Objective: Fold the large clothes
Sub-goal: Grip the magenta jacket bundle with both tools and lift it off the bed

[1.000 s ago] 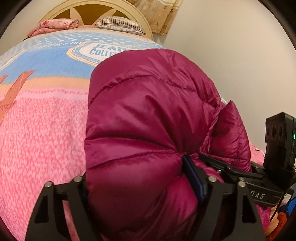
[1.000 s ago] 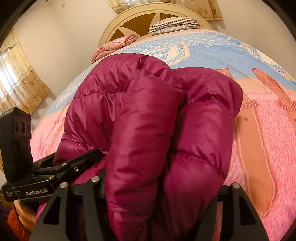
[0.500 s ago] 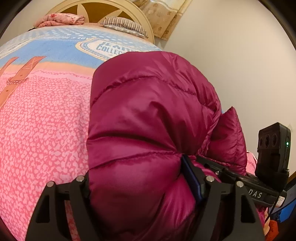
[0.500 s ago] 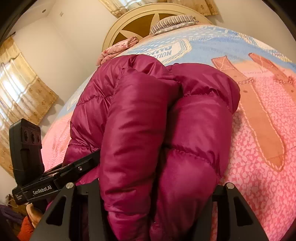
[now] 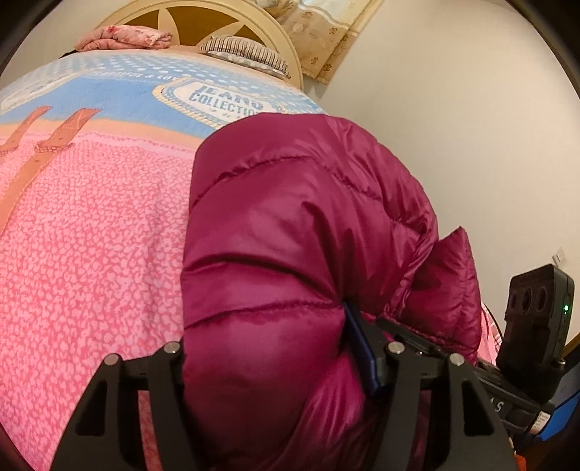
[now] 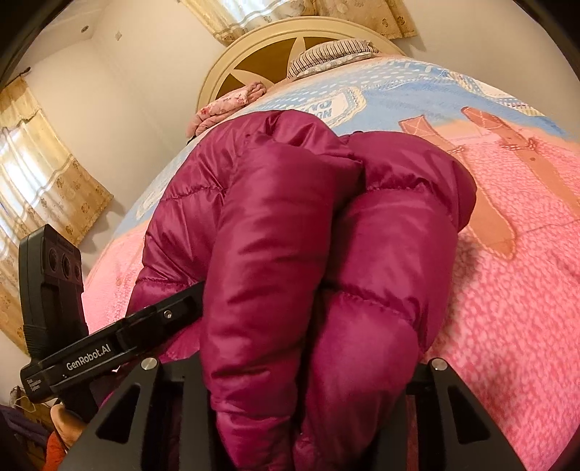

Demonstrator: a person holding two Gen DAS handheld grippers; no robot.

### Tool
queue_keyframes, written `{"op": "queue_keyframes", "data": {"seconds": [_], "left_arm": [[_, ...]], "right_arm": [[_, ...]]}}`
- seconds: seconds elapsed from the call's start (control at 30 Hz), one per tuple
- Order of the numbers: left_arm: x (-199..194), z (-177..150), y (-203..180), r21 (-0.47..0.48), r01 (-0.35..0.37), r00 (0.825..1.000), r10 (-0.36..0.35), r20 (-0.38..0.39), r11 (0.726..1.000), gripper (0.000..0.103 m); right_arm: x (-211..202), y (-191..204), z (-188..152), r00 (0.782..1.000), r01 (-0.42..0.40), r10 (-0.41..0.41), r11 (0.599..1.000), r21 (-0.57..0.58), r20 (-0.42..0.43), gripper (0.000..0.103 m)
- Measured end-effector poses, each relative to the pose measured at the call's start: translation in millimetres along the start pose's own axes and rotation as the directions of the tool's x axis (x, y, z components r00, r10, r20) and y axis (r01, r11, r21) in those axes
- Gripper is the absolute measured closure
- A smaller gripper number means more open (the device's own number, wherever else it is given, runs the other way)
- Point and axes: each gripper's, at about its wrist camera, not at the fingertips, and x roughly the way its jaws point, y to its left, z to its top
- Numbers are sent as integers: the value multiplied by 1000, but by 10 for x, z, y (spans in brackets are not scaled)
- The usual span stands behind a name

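Note:
A magenta quilted down jacket (image 5: 297,235) lies bunched on the bed near its foot end. My left gripper (image 5: 275,366) is shut on a thick fold of the jacket; a blue finger pad (image 5: 359,347) presses into the fabric. My right gripper (image 6: 301,376) is shut on two puffy folds of the same jacket (image 6: 290,235). The right gripper's body shows at the lower right of the left wrist view (image 5: 536,326), and the left gripper's body at the lower left of the right wrist view (image 6: 54,282). Fingertips are hidden by the fabric.
The bed has a pink and blue printed blanket (image 5: 83,232) with brown strap motifs. A cream headboard (image 5: 203,14), a striped pillow (image 5: 243,50) and a folded pink cloth (image 5: 127,36) sit at the far end. Walls and curtains (image 6: 40,174) flank the bed.
Both grippers, still holding the jacket, have tilted and shifted; more of the headboard and walls shows, and the jacket sits slightly lower in view.

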Motion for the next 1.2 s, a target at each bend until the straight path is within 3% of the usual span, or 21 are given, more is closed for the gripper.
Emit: {"op": "queue_keyframes", "data": {"seconds": [0.13,0.63,1.2], "left_arm": [[-59,-24,-80,8,6,1000,-6,-4,1000,43],[-328,-89,-593,97,8,1000,-10,18,995,43],[151,86,-1391,245,94,995,-81,-63,965,43]], "right_arm": [[-135,-43,-44,1000,-7,7,1000,9,18,66],[-658,-169,-134,996,-16,11,998,56,93,67],[-1140,-520,-240,977,61,-97,980,189,188,67]]}}
